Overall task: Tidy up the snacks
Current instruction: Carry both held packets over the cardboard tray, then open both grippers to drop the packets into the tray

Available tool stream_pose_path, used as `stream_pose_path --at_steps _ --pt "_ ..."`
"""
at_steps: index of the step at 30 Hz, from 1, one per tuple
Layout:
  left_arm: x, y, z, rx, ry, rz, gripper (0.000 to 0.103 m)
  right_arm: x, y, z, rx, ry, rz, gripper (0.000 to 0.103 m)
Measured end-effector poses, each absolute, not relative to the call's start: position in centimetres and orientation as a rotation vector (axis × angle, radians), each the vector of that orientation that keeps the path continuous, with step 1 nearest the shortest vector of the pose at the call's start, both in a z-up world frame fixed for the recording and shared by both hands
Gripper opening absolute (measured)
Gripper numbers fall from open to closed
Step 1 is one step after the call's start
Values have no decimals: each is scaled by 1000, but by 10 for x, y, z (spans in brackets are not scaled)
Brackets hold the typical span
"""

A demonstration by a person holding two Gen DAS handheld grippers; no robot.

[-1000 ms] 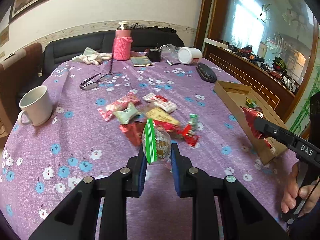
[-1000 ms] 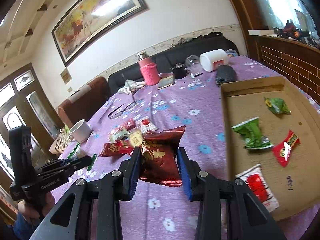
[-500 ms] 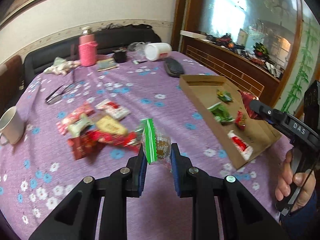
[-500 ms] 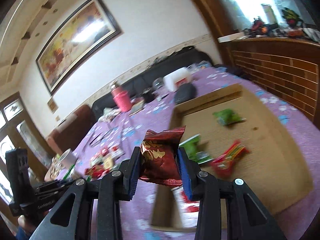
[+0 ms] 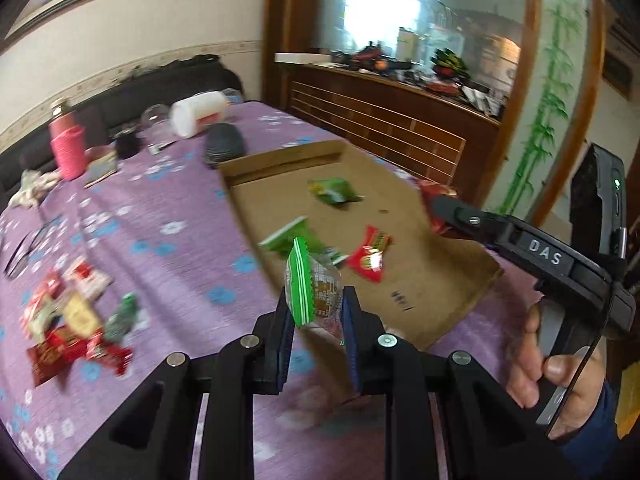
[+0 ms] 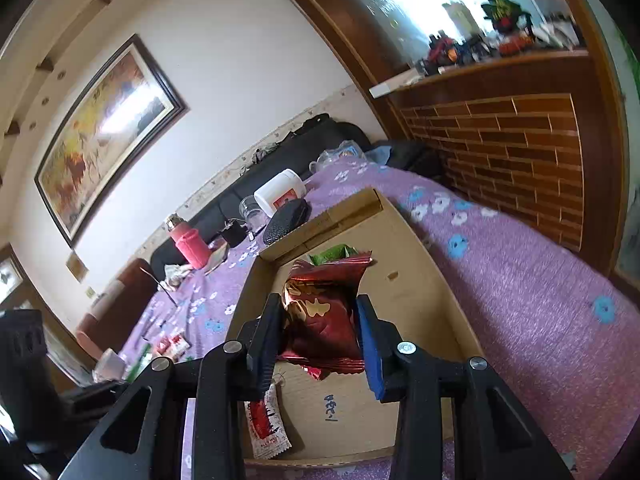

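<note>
My left gripper is shut on a green-edged clear snack packet, held above the near left edge of the cardboard tray. My right gripper is shut on a dark red foil snack bag and holds it over the inside of the tray; it also shows in the left wrist view over the tray's right side. In the tray lie green packets and a red packet. A pile of loose snacks lies on the purple cloth at the left.
A pink bottle, a white jar on its side, a dark case and glasses stand at the table's far side. A red-and-white packet lies in the tray's near corner. A wooden cabinet runs behind the tray.
Both grippers swung right from the snack pile toward the tray, each keeping its packet. The right gripper now hangs over the tray's inside; the left one has reached the tray's edge.
</note>
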State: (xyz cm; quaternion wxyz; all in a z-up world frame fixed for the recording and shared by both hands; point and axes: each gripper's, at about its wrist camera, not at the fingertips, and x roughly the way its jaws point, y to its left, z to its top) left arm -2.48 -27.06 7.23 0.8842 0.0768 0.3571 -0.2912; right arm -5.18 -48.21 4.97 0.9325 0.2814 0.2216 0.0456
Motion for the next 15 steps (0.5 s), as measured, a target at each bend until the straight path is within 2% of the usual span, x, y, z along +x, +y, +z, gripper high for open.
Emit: stream_pose_path --at_steps 6,15 --pt "-19 -307 54 179 797 -663 22 -47 -484 46 611 477 103 39" --pt "-9 -312 32 162 850 -681 22 -30 -479 38 593 579 75 39"
